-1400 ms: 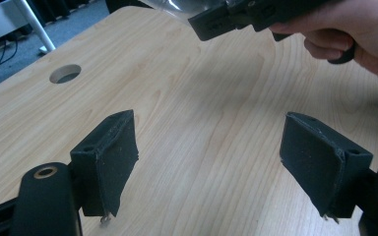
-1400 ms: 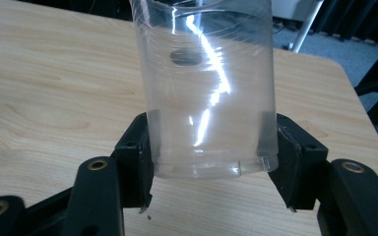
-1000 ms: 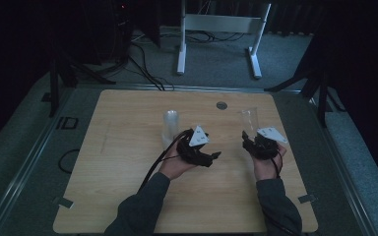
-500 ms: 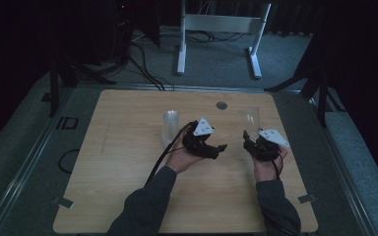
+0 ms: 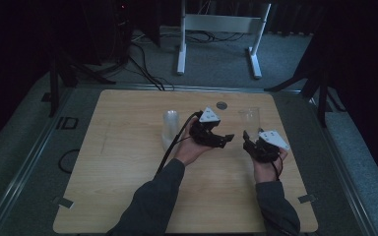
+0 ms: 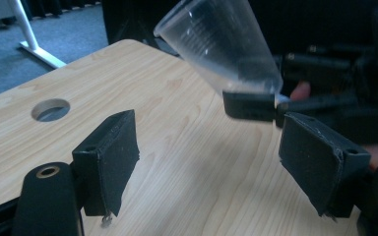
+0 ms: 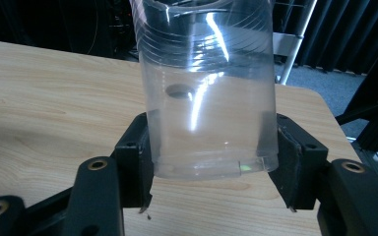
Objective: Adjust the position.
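Observation:
A clear plastic cup point(image 7: 206, 88) stands upright in my right gripper point(image 7: 211, 164), whose jaws are shut on its base. In the high view that cup point(image 5: 249, 118) rises above the right gripper point(image 5: 248, 137) at the table's right middle. My left gripper point(image 5: 226, 139) is just to its left, aimed at it with jaws open. In the left gripper view the open left gripper point(image 6: 211, 152) holds nothing, and the tilted-looking cup point(image 6: 216, 44) sits beyond its right jaw. A whitish cup point(image 5: 170, 129) stands left of the left hand.
The wooden table point(image 5: 128, 196) has a round hole point(image 5: 221, 105) near its far edge, behind the grippers. A cable trails from the left gripper over the forearm. A white metal stand point(image 5: 216, 29) is on the floor beyond the table.
My left gripper has moved right, away from the whitish cup and close to the right gripper's clear cup. The right gripper has hardly moved.

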